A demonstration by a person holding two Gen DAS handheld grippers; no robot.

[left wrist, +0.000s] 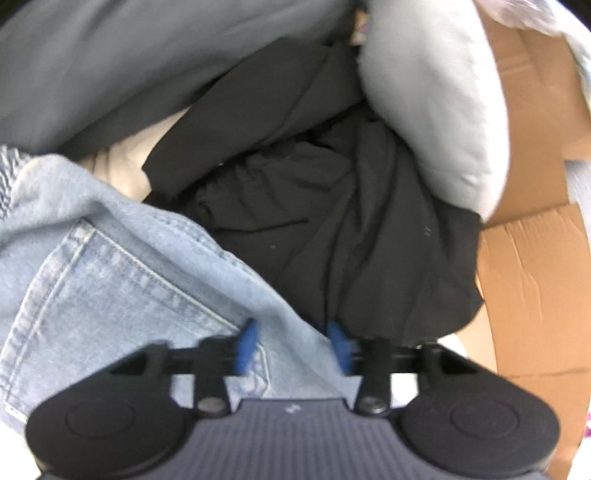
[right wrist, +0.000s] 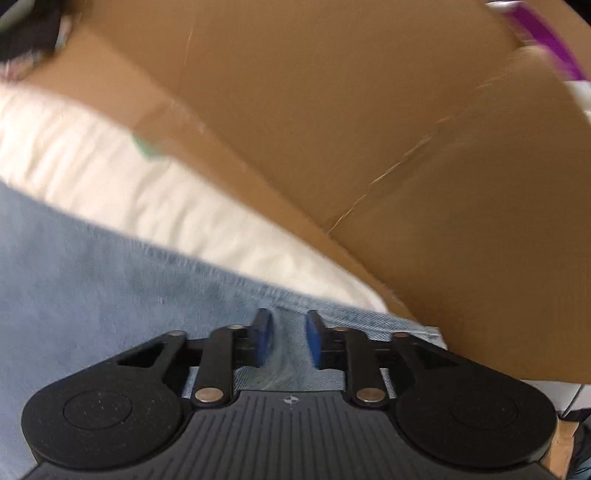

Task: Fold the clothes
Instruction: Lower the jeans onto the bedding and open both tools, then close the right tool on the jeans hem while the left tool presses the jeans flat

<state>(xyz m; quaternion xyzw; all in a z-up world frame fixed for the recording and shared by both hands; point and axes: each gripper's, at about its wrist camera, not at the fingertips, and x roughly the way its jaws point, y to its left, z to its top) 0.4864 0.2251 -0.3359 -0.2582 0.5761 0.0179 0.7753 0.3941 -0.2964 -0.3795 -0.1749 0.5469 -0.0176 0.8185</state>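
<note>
The jeans [left wrist: 110,273] lay at the near left of a cardboard box [left wrist: 535,280] filled with clothes, and both grippers pointed down at them. In the left wrist view, the left gripper [left wrist: 293,345] had its blue fingers [left wrist: 245,345] standing apart, with a fold of pale denim running up between them; the pads did not press on the cloth. That view alone showed the jeans' back pocket with its stitched seams, a crumpled black garment [left wrist: 332,229] in the middle of the box just beyond the denim, a grey garment [left wrist: 129,66] across the far left, a pale grey bundle [left wrist: 436,110] leaning against the box's right wall, and a strip of cream cloth [left wrist: 122,166] between the grey and the jeans. The right wrist view showed none of the dark clothes. There the right gripper [right wrist: 288,339] had its blue fingers [right wrist: 263,339] also apart, a narrower gap than the left, with denim [right wrist: 92,280] lying between and beneath them, not clamped. Beyond the denim's edge lay a band of cream cloth [right wrist: 129,184], and past that rose the brown inner wall of the box [right wrist: 369,110], creased along one fold. A strip of purple [right wrist: 546,33] showed at the upper right corner, too blurred to identify.
</note>
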